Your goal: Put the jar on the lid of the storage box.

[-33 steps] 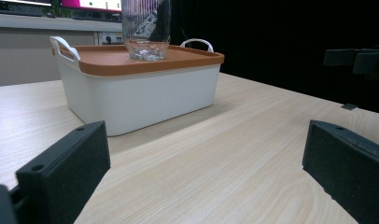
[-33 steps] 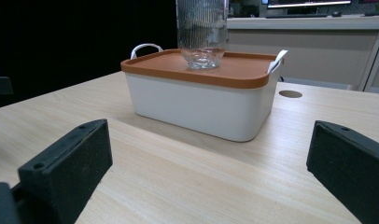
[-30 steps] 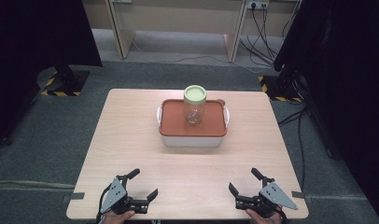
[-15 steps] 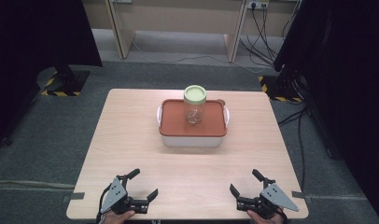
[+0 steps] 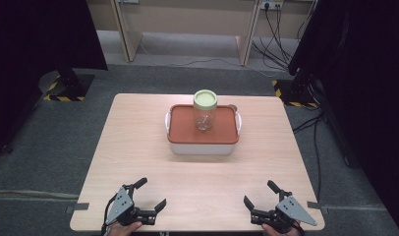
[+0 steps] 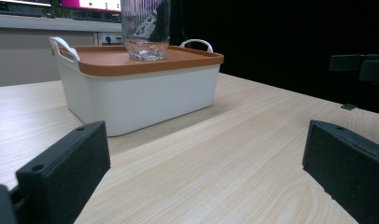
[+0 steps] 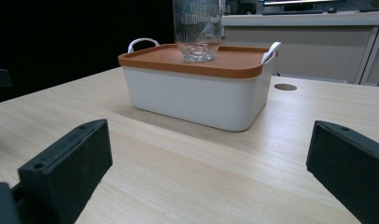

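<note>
**Both tongs wide and waiting at the near edge**

We're looking down on the tabletop (image 5: 138, 147), and both of our tongs sit low at its near edge. The left tongs (image 5: 149, 194) are at the near left, jaws spread wide with nothing between them. The right tongs (image 5: 260, 191) mirror them at the near right, jaws just as wide and just as empty. Each carries its grey three-cornered plate on top, and our hands peek in at the bottom edge.

Well apart from both, out toward the far middle of the tabletop, stands the white box (image 5: 202, 147) with its orange lid (image 5: 183, 129) shut on top and a white handle showing at either end. Upright on that lid, toward its far side, is the glass jar (image 5: 205, 117), capped with a pale green lid (image 5: 205, 99).

From the left gripper view we see the box (image 6: 141, 95) ahead and a little to the left, the jar's ribbed glass base (image 6: 144, 32) planted on the orange lid. The right gripper view has the same box (image 7: 197, 100) straight ahead, jar base (image 7: 198, 35) on top. In both, bare wood lies between the black jaws and the box.
</note>
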Motion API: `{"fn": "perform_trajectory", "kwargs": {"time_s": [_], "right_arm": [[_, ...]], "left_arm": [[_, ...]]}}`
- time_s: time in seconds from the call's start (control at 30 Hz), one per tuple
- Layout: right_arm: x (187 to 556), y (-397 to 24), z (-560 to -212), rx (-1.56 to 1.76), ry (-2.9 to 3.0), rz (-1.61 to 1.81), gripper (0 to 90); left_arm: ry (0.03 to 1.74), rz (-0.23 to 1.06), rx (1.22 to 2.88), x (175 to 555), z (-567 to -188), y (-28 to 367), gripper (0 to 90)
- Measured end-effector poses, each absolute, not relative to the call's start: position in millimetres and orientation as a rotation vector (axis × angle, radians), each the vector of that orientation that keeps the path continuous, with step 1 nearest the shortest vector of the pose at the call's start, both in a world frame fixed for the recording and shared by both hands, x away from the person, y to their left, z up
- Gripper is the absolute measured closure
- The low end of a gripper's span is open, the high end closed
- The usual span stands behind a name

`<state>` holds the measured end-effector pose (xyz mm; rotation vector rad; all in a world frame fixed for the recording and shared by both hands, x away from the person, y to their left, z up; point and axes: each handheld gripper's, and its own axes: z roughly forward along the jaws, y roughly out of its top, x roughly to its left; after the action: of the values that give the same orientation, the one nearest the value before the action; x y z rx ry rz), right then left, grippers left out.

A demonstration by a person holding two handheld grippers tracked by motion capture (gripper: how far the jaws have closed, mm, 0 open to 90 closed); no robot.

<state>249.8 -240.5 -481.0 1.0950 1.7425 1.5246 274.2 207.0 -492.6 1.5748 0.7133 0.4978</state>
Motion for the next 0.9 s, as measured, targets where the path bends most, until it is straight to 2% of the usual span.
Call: {"fn": "perform_trajectory", "kwargs": {"time_s": [0.9], "right_arm": [[243.9,-237.2,-481.9,1.09,1.74,1.518,0.6]], "left_arm": [[0.712,0.5,1.574,273.9,-492.5,207.0,0.2]]}}
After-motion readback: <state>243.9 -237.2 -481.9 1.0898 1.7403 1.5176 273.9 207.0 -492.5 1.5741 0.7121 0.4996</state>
